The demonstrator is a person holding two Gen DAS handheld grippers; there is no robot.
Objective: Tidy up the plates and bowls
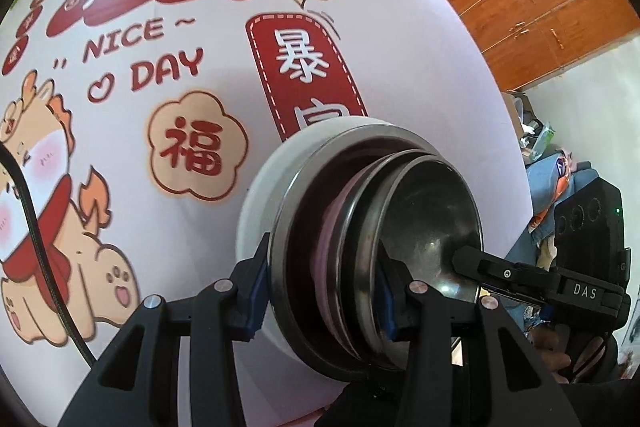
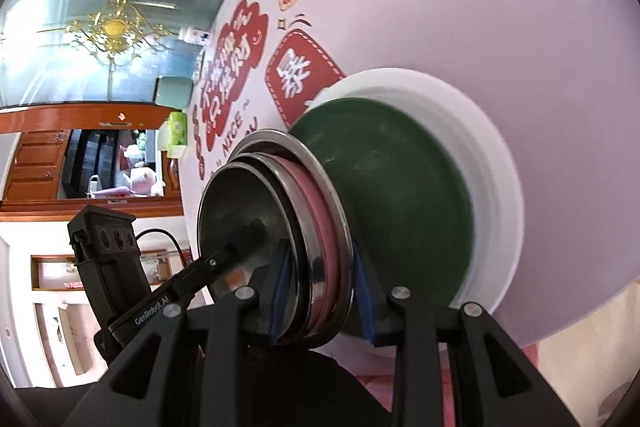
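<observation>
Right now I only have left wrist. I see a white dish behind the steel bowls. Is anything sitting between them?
Observer: Yes. The right wrist view shows a dark green plate lying on the white plate, and the nested bowls are in front of it.
Operator: Where do the right gripper's fingers sit on the stack?
Observer: The right gripper straddles only the bowl rims. One blue pad is inside the innermost bowl, and the other is against the outside of the widest steel rim, on the green plate's side. Neither plate is between the fingers.
</observation>
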